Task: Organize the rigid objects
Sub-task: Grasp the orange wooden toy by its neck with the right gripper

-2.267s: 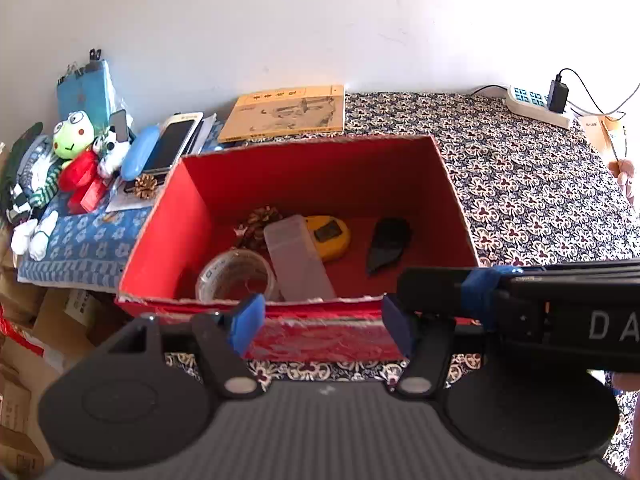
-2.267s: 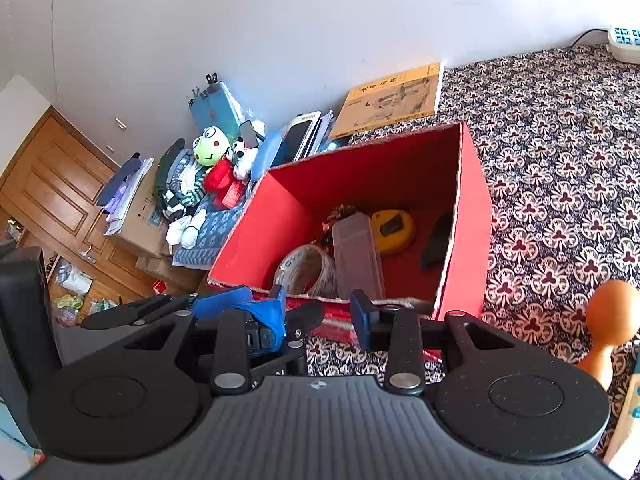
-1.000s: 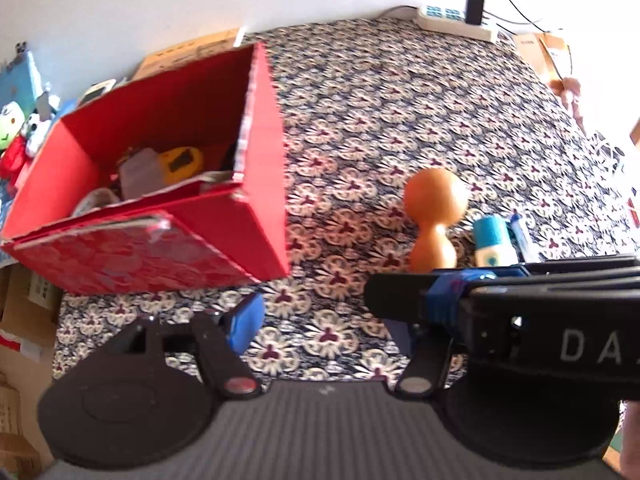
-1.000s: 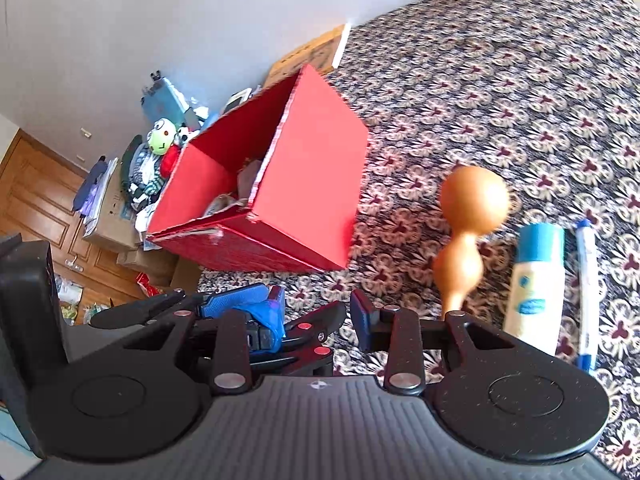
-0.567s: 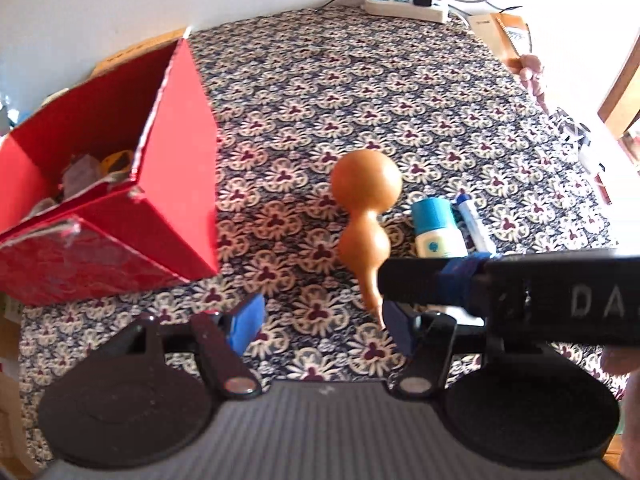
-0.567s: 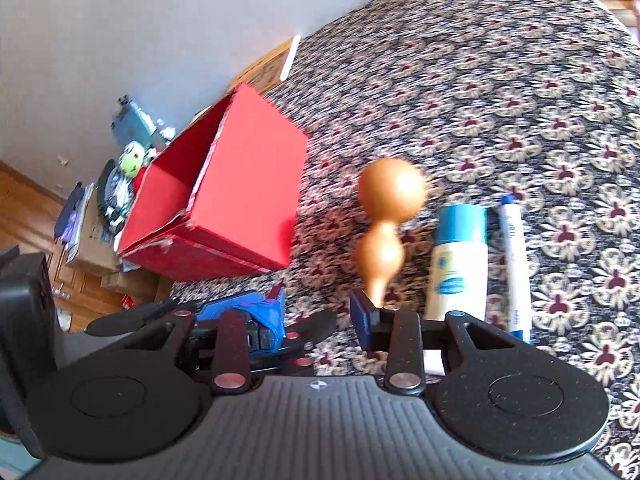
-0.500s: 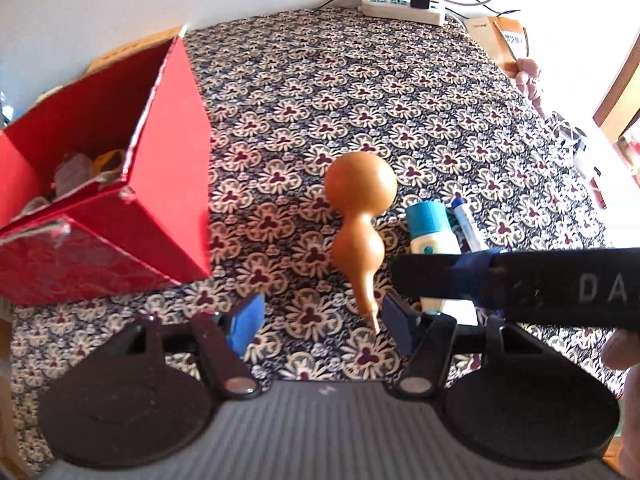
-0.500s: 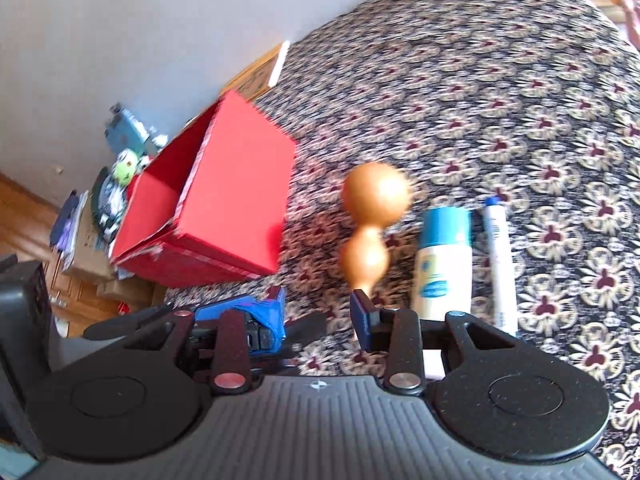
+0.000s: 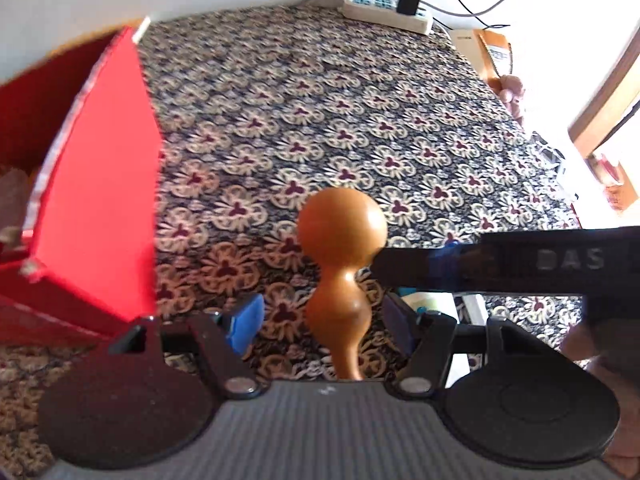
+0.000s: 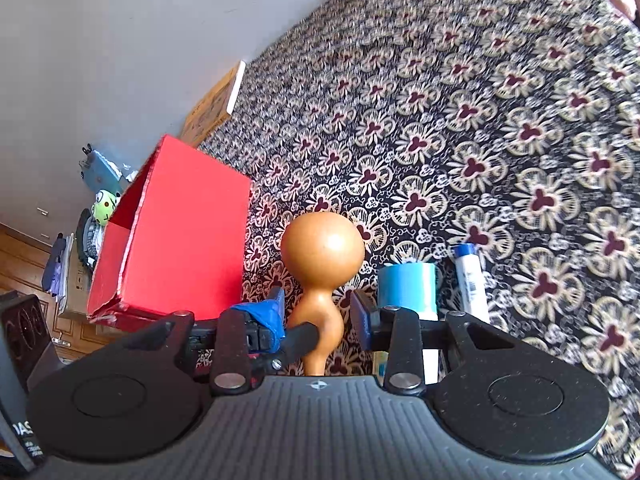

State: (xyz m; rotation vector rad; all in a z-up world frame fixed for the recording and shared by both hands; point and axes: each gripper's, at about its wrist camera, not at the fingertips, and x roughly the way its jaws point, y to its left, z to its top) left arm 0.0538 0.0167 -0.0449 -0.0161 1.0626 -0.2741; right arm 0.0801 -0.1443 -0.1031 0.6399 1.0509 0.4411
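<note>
Left wrist view: the left tongs [image 9: 322, 320] gape around the glossy orange-brown wooden gourd [image 9: 342, 268] lying on the floral-patterned surface [image 9: 360, 120]; its rounded waist could squirt out sideways (no pad touches yet).

Right wrist view: the right tongs [image 10: 318, 312] are likewise open astride the same gourd, so both pairs may collide; the red cardboard box [image 10: 176, 236] stands nearby.

A power strip [image 9: 386, 10] lies far off; frog plush [image 10: 105, 202], seemingly, beyond.

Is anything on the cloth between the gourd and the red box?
Nothing visible. Only bare patterned cloth lies between the gourd and the red box. The bottle and pen lie on the gourd's far side.
</note>
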